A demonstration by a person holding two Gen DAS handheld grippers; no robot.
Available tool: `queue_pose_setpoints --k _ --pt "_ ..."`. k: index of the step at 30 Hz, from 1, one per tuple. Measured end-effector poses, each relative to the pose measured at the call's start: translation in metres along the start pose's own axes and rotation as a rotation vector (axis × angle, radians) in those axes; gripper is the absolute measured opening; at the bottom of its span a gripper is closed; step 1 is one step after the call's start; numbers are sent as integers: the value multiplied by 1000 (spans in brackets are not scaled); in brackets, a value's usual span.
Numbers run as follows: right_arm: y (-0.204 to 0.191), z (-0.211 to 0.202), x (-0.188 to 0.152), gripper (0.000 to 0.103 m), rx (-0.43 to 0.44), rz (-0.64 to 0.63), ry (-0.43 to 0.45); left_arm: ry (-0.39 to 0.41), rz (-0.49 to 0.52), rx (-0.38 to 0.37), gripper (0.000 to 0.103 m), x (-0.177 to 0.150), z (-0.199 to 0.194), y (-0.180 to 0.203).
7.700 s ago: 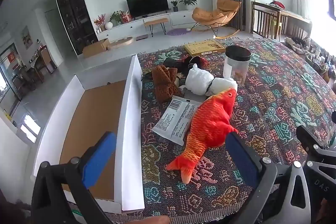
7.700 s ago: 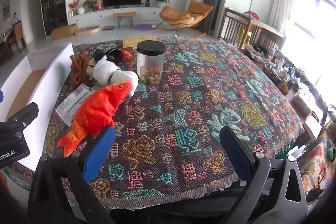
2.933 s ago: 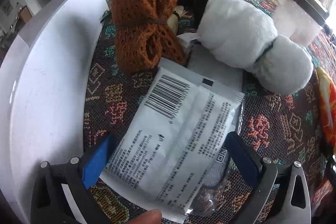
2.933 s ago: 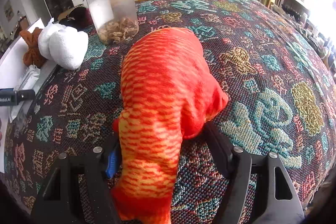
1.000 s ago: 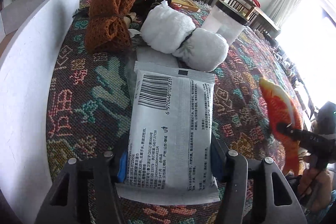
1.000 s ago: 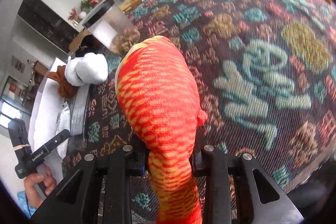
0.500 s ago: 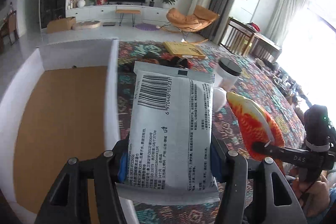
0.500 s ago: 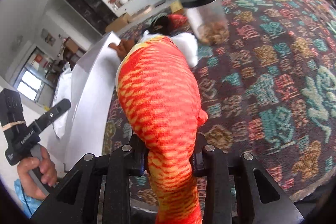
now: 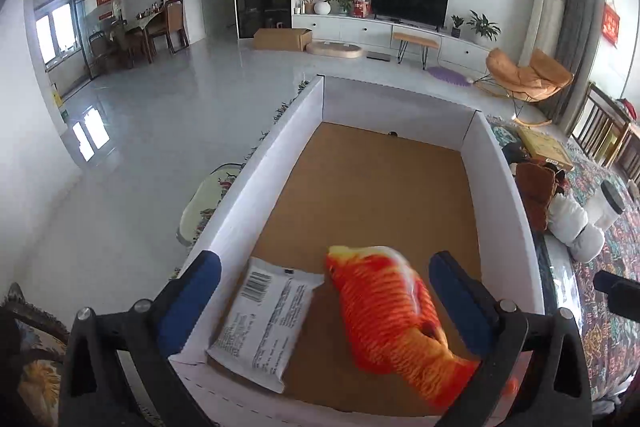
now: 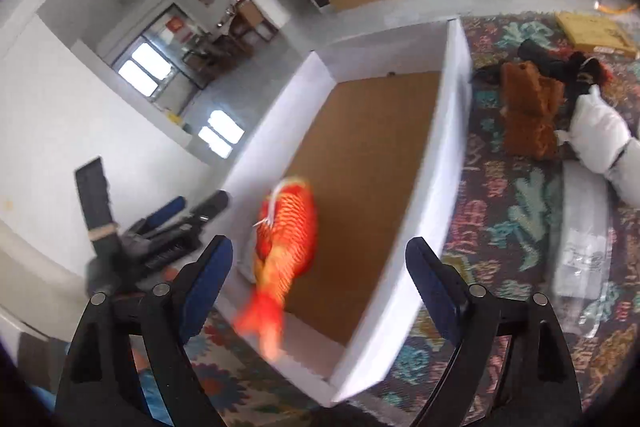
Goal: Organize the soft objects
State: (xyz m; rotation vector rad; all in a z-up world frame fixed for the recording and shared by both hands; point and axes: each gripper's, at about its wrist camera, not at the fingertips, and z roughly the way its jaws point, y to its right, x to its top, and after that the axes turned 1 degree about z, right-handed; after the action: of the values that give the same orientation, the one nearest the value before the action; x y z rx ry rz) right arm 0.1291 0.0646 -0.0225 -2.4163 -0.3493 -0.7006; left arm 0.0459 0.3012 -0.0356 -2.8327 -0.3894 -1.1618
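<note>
A white-walled box (image 9: pixel 304 123) with a brown floor stands at the table's left edge. The orange plush fish (image 9: pixel 396 315) is motion-blurred at the box's near end, free of both grippers; it also shows in the right wrist view (image 10: pixel 286 227). A white barcode packet (image 9: pixel 268 315) lies on the box floor beside it. My left gripper (image 9: pixel 324 299) is open above the box's near end. My right gripper (image 10: pixel 318 279) is open above the box's near wall (image 10: pixel 436 187). A brown knitted item (image 10: pixel 528 107) and a white plush roll (image 10: pixel 600 135) lie on the patterned cloth.
A black and red soft item (image 10: pixel 576 67) and a yellow board (image 10: pixel 592 31) lie at the table's far end. A clear plastic bag (image 10: pixel 584 251) lies on the cloth at right. A black-lidded jar (image 9: pixel 608 203) stands past the white roll.
Both grippers moved over the box and opened. The packet left the left gripper and lies on the box floor; the fish left the right gripper and is at the box's near end.
</note>
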Motion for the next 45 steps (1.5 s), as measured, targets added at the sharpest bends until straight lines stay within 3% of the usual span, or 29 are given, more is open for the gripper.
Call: queue_pose_setpoints --k 3,6,7,10,13,15,17,19,22,24,25,27,28,29,45 --pt "46 -18 -22 90 -202 -13 49 -4 28 -94 103 -7 4 26" --pt "101 -35 -52 90 -446 -5 80 -22 108 -235 103 -15 7 80" --pt "128 -38 -62 90 -521 28 75 -39 144 -291 103 -21 2 114" --pt "192 -57 -94 90 -655 172 72 -91 254 -454 103 -46 -4 188" --pt "247 -77 -118 90 -728 342 72 -203 366 -583 103 -87 8 264" --pt "270 -89 -124 90 -768 389 79 -264 401 -570 103 -106 35 296" --pt "278 -101 -118 90 -786 379 90 -291 420 -501 103 -117 69 319" --pt "288 -109 -106 90 -802 377 108 -260 404 -429 103 -111 97 328" --pt "299 -115 -81 90 -819 359 175 -217 347 -392 103 -89 130 342" --pt "316 -103 -60 90 -846 354 183 -218 318 -350 103 -77 156 348" --pt "324 -94 -51 90 -859 357 164 -172 312 -339 103 -71 165 351" --pt "343 -74 -47 91 -866 384 107 -146 325 -327 103 -65 171 354" --pt "343 -76 -51 96 -865 378 174 -150 315 -337 103 -62 174 355" --pt "344 -77 -52 96 -859 382 179 -149 312 -335 103 -62 175 356" --pt "343 -74 -52 97 -865 368 175 -147 309 -336 103 -60 177 357"
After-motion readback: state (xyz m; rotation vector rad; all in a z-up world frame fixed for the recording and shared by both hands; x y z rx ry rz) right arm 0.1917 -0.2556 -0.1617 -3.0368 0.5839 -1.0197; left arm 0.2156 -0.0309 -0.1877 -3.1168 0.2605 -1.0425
